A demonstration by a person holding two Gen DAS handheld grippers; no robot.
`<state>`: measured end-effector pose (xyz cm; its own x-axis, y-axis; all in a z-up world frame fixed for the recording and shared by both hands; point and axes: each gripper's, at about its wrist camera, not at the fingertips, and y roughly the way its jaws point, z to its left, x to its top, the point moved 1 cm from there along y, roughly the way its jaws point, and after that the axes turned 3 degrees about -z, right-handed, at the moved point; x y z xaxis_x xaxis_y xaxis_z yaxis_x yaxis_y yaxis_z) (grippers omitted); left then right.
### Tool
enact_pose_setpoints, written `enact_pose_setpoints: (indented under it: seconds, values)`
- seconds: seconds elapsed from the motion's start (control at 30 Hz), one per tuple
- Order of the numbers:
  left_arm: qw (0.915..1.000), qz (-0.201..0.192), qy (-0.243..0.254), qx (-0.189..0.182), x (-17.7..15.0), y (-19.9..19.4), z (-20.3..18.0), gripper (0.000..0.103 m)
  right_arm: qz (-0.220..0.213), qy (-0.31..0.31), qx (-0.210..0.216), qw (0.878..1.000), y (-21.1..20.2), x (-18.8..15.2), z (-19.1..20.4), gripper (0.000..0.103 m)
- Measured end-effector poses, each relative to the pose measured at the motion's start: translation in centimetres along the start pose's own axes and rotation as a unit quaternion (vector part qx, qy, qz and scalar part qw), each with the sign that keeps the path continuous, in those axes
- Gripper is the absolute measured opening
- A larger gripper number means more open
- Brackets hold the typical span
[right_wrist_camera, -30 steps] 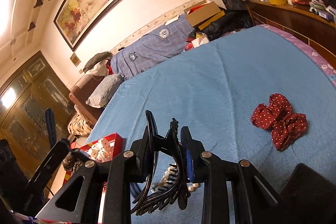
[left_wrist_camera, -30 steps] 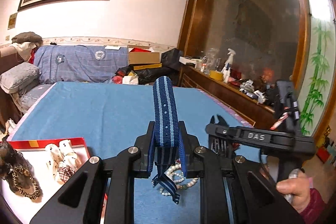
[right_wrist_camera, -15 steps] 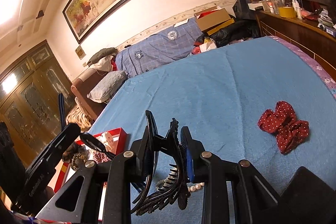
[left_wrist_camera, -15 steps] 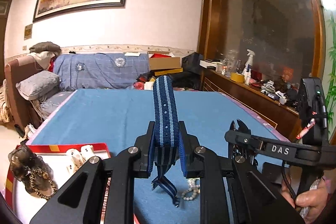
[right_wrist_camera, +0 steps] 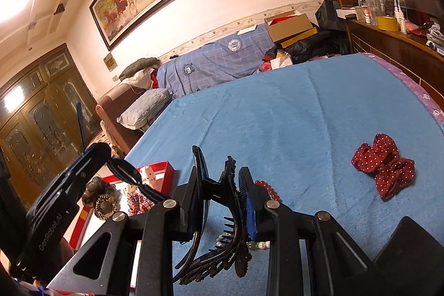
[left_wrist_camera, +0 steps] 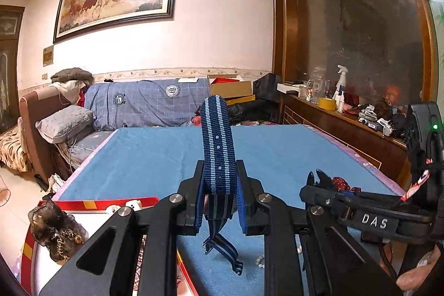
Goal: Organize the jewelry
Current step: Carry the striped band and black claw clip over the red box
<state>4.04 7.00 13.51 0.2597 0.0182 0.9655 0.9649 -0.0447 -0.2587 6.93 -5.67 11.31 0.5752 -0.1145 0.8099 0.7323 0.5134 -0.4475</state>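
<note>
The left gripper (left_wrist_camera: 219,199) has its jaws closed narrowly on a blue striped strap (left_wrist_camera: 217,146), which stands upright above them while its tail hangs below. The right gripper (right_wrist_camera: 222,201) has its jaws clamped on a black hair claw clip (right_wrist_camera: 227,215), whose teeth hang beneath. Both hover over the near part of the bed (right_wrist_camera: 277,115), covered in blue cloth. A red-edged box (left_wrist_camera: 91,205) with hair accessories sits at the bed's near left corner. A red polka-dot bow (right_wrist_camera: 384,174) lies towards the right edge; beads (right_wrist_camera: 266,187) lie beneath the right gripper.
</note>
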Motion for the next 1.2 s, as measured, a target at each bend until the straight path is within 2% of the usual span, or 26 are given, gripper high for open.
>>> enact_pose_setpoints:
  seconds: [0.37,0.5,0.83,1.03,1.2]
  values:
    - [0.9998,-0.004,-0.011,0.017,0.5,-0.8,1.0,0.019,-0.001,-0.011,-0.004,1.0,0.5,-0.6,1.3,0.03]
    - [0.9991,-0.009,-0.02,0.035,0.4,-1.4,2.4,0.019,0.002,-0.012,-0.003,1.0,0.8,-0.9,1.8,0.03]
    - [0.9939,-0.02,-0.064,0.088,-0.1,-4.4,8.8,0.019,0.012,-0.034,0.02,0.999,2.2,-2.3,6.1,0.03]
    - [0.9889,-0.006,-0.075,0.128,-1.1,-5.9,13.0,0.019,0.035,-0.064,0.049,0.996,4.0,-3.9,9.9,0.03]
    - [0.9848,0.012,-0.095,0.145,-1.8,-6.5,15.8,0.019,0.057,-0.093,0.074,0.991,5.3,-5.6,13.1,0.03]
